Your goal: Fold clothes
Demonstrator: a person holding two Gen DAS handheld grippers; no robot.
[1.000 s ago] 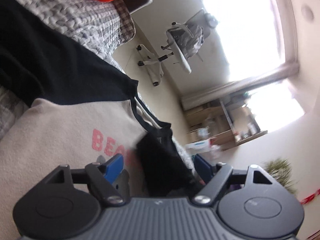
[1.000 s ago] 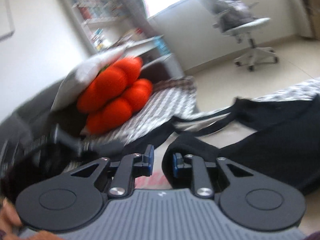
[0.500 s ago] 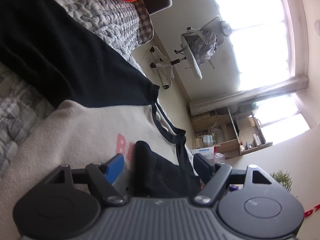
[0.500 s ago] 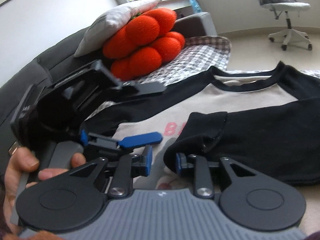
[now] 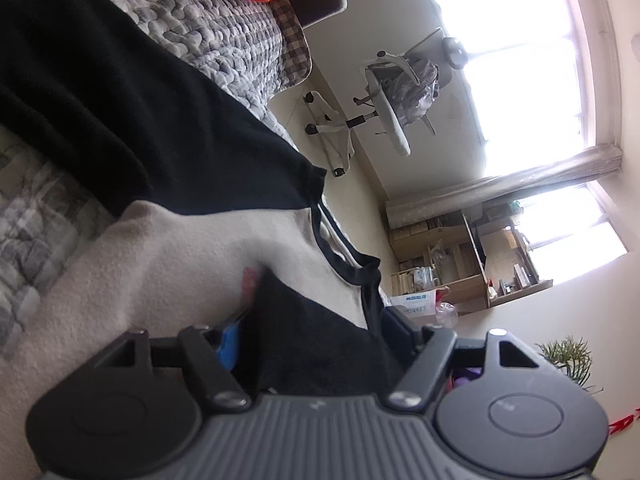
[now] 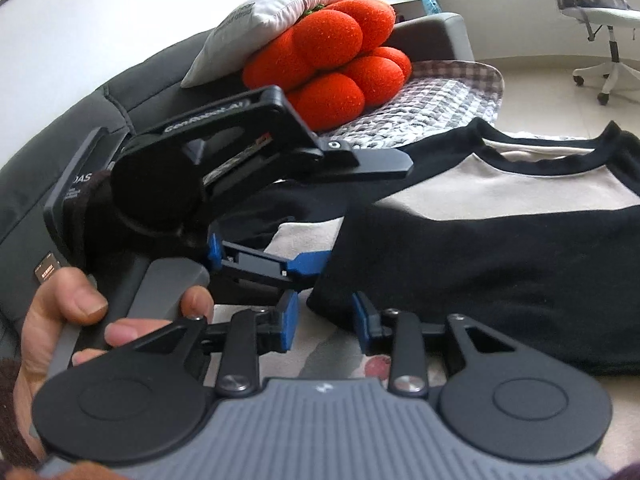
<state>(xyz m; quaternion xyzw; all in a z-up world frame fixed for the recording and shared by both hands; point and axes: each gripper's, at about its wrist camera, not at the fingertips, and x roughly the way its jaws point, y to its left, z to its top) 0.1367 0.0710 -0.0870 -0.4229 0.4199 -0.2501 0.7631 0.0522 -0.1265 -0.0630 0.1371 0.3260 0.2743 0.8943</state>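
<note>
Grey quilted bedding (image 6: 448, 108) covers a dark sofa (image 6: 60, 128), with a white pillow (image 6: 272, 4) and an orange plush cushion (image 6: 340, 52) piled at its far end. At the left, the left gripper (image 6: 316, 216) is held by a hand (image 6: 52, 320), its jaws spread wide around the cuff of a folded black sleeve (image 6: 500, 276). The raglan shirt (image 6: 500, 184), beige with black sleeves, is spread flat across the bedding. At the right, the right gripper (image 6: 324, 320) is seen with jaws apart, the sleeve's corner between them. An office chair (image 6: 600, 20) stands on the floor beyond.
</note>
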